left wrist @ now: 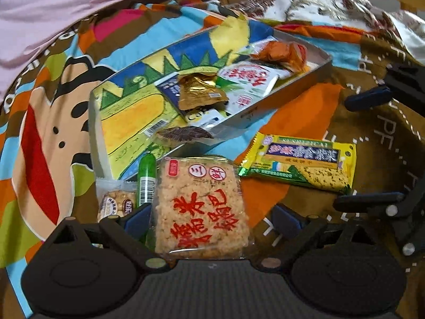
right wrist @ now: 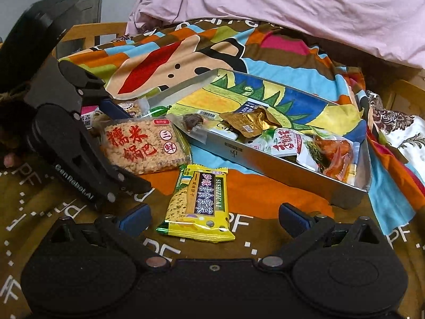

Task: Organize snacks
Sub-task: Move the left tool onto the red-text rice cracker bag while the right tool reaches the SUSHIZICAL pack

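Left wrist view: both tools released; left tool [left wrist: 204, 216] straddles rice cake pack [left wrist: 202, 207], hiding green tube [left wrist: 146, 178] base.

We have both wrist cams low and close over the cloth. Left view faces the tin tray [left wrist: 292, 98] across the rice cracker pack [left wrist: 202, 207]; right view sits beside it, angled in. Both share tray, cracker pack, yellow packet [right wrist: 198, 204].

Bench covered by a multicoloured cartoon-print cloth [right wrist: 265, 196]. Lying directly on the cloth: metal tin [right wrist: 292, 175] holding assorted packets, rice-cracker packet [right wrist: 144, 146] beside the tin's near wall, yellow snack packet [right wrist: 198, 204] just beside it, nearer the bench's front edge.
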A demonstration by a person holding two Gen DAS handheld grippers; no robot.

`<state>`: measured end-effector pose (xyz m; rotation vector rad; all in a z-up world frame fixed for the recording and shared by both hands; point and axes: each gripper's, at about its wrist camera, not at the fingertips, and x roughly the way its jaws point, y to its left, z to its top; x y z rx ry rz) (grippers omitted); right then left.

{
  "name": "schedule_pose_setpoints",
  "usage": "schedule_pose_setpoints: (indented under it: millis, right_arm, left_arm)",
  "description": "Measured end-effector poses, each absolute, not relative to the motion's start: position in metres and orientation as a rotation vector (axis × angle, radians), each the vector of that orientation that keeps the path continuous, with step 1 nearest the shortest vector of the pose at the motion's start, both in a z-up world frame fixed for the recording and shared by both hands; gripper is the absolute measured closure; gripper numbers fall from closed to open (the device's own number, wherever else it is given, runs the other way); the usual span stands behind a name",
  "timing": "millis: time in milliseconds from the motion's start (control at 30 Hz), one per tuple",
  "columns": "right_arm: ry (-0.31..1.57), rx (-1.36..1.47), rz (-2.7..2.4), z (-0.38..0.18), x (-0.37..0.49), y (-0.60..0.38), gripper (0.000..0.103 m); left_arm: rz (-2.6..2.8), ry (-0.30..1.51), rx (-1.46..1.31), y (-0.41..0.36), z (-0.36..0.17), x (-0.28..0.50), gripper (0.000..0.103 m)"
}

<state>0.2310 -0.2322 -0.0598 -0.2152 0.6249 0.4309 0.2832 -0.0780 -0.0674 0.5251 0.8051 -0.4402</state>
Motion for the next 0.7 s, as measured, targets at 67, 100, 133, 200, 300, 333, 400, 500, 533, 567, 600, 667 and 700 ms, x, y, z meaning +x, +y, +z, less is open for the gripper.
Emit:
schedule_pose_setpoints:
  millis: [67,100,133,200,300,333,400,500,533,567,600,667,700]
  right_arm:
    - [0.62,-0.219,0.43,-0.061,0.234,-0.23,0.008]
    - [0.62,-0.217,0.429,-0.061,0.235,-0.229,0.008]
    - [0.621,-0.214,0.429,-0.061,0.236,-0.228,0.01]
    - [0.621,-0.203,0.433,-0.061,0.237,-0.228,0.015]
    - [0.643,-0.198,0.439,-0.063,0.239,-0.226,0.022]
    - [0.654,-0.198,0.441,-0.064,0.24,-0.225,0.026]
    - [0.678,-0.199,0.45,-0.067,0.241,-0.224,0.034]
    - [0.688,-0.206,0.466,-0.066,0.239,-0.222,0.048]
    - [0.688,-0.213,0.466,-0.065,0.238,-0.22,0.049]
    - [0.687,-0.223,0.463,-0.064,0.237,-0.22,0.051]
    - [0.686,-0.232,0.46,-0.063,0.235,-0.219,0.051]
    - [0.693,-0.233,0.461,-0.061,0.233,-0.22,0.052]
    - [0.7,-0.229,0.46,-0.06,0.232,-0.221,0.052]
  left_arm:
    - [-0.447,0.819,0.567,-0.082,-0.068,0.284,0.008]
    - [-0.449,0.823,0.573,-0.082,-0.068,0.285,0.009]
    - [-0.45,0.831,0.573,-0.082,-0.068,0.286,0.011]
    - [-0.448,0.842,0.571,-0.082,-0.067,0.288,0.016]
    - [-0.435,0.852,0.572,-0.08,-0.066,0.29,0.024]
    - [-0.43,0.854,0.57,-0.08,-0.066,0.291,0.024]
    - [-0.419,0.858,0.57,-0.081,-0.065,0.291,0.027]
    - [-0.396,0.865,0.581,-0.084,-0.065,0.288,0.027]
    - [-0.386,0.868,0.58,-0.086,-0.065,0.288,0.027]
    - [-0.375,0.873,0.574,-0.086,-0.064,0.287,0.027]
    - [-0.364,0.88,0.565,-0.087,-0.064,0.286,0.028]
    - [-0.352,0.895,0.545,-0.087,-0.062,0.283,0.028]
    - [-0.35,0.904,0.527,-0.086,-0.059,0.281,0.028]
